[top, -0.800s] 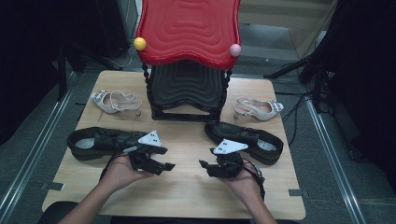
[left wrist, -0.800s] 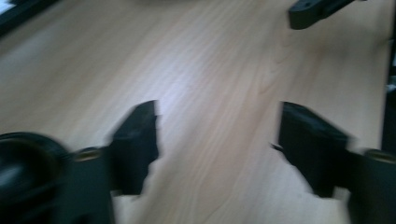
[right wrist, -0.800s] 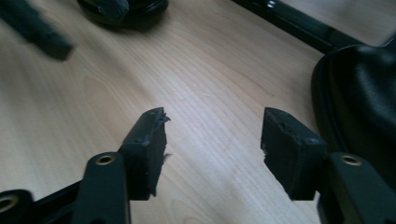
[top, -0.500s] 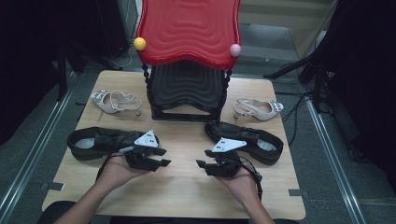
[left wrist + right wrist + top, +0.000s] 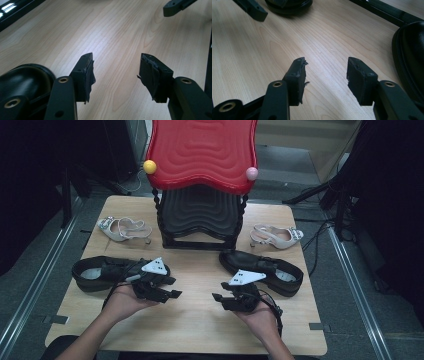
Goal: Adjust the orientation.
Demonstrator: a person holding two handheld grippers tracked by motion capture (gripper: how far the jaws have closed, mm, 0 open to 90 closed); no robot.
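While the wooden counter (image 5: 200,330) was spanned at its far edge by a red-topped black rack (image 5: 201,195), apparently meant for footwear, 2 black shoes were laid near the person: the left black shoe (image 5: 100,272) just beside the left tool (image 5: 172,287), the right black shoe (image 5: 270,267) just beside the right tool (image 5: 216,299). 2 pale heeled sandals (image 5: 122,229) were left flanking the rack. Both tools were held spread, nothing pinched, seemingly readied for grasping.
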